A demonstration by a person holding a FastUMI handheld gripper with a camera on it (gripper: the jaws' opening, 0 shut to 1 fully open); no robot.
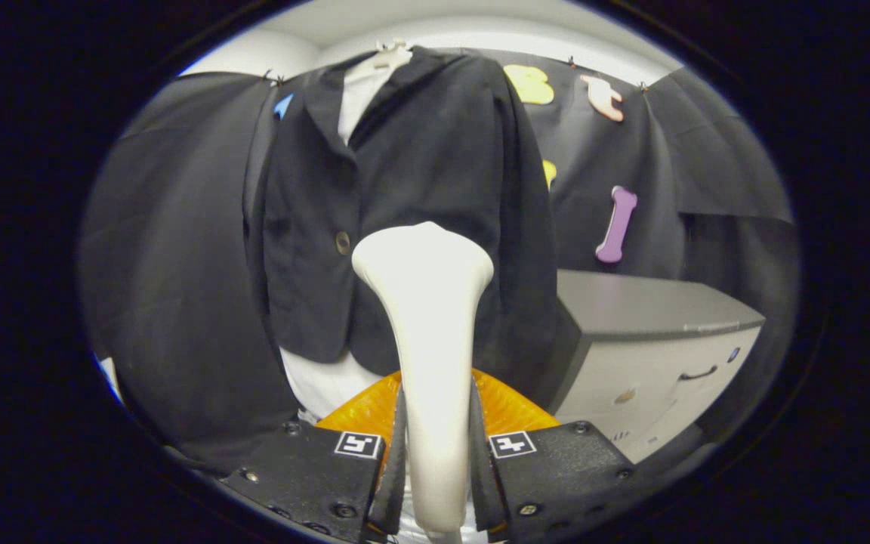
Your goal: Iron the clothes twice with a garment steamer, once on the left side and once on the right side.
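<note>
- Dark cloth is what I see most of: the jacket [420, 204] hangs on a hanger against the booth wall, straight ahead of me and beyond the steamer head, with a white garment under it showing at the collar and below the hem.
- To the right of the jacket stands a grey cabinet [654, 340] with a drawer handle on its front; it sits near the jacket's right edge.
- The garment steamer [427, 340] is the cream piece rising between my jaws, its broad head up at about the level of the jacket's button [342, 242] and just right of it. I cannot tell whether the head touches the fabric or stands just off it.
- An orange ribbed part [507, 408] shows behind the steamer's neck, just beyond the jaws; I cannot tell what it belongs to.
- The gripper [435, 461] is clenched on the steamer's handle: both jaws press its sides, opened only as wide as the handle.
- Risks as I judge them: the handle is smooth and tapering, so a hard sweep could let it twist or slide in the grip; pushing too firmly could swing the jacket on its hanger or catch the head on the lapel or button; a wide pass to the right could knock the cabinet.
</note>
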